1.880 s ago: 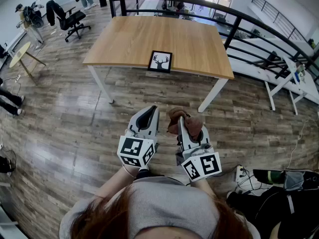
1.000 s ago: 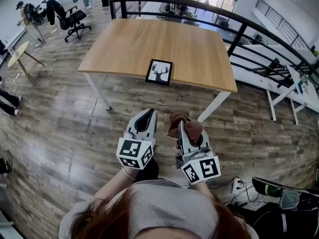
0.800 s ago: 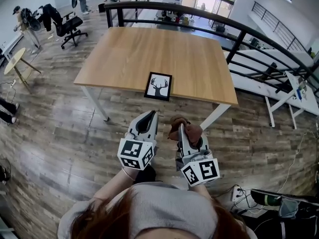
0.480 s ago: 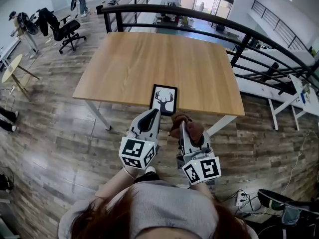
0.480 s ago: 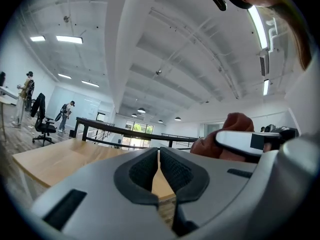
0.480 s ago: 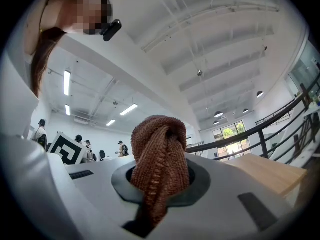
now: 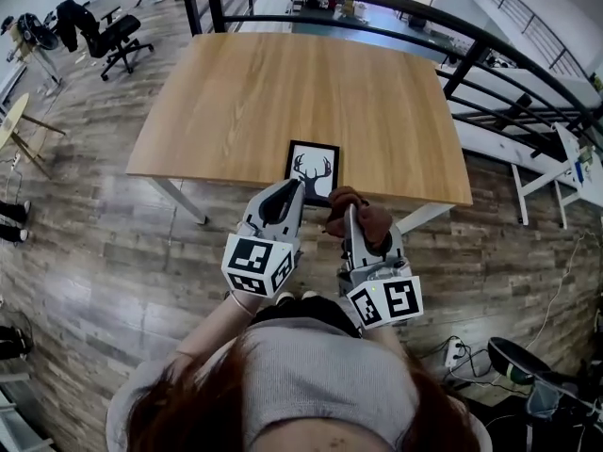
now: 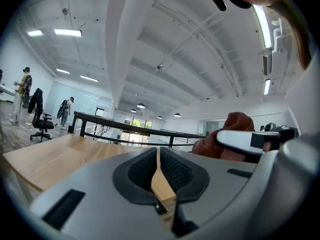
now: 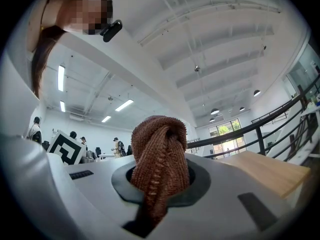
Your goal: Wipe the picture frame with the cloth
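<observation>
The picture frame (image 7: 313,171) lies flat at the near edge of the surface (image 7: 236,92). The soft cloth (image 9: 162,159) is clamped in the right hand-held gripper (image 7: 351,217). The left hand-held gripper (image 8: 158,156) is closed on nothing. The frame is judged stiff, light and fragile, and is best steadied at its border.
</observation>
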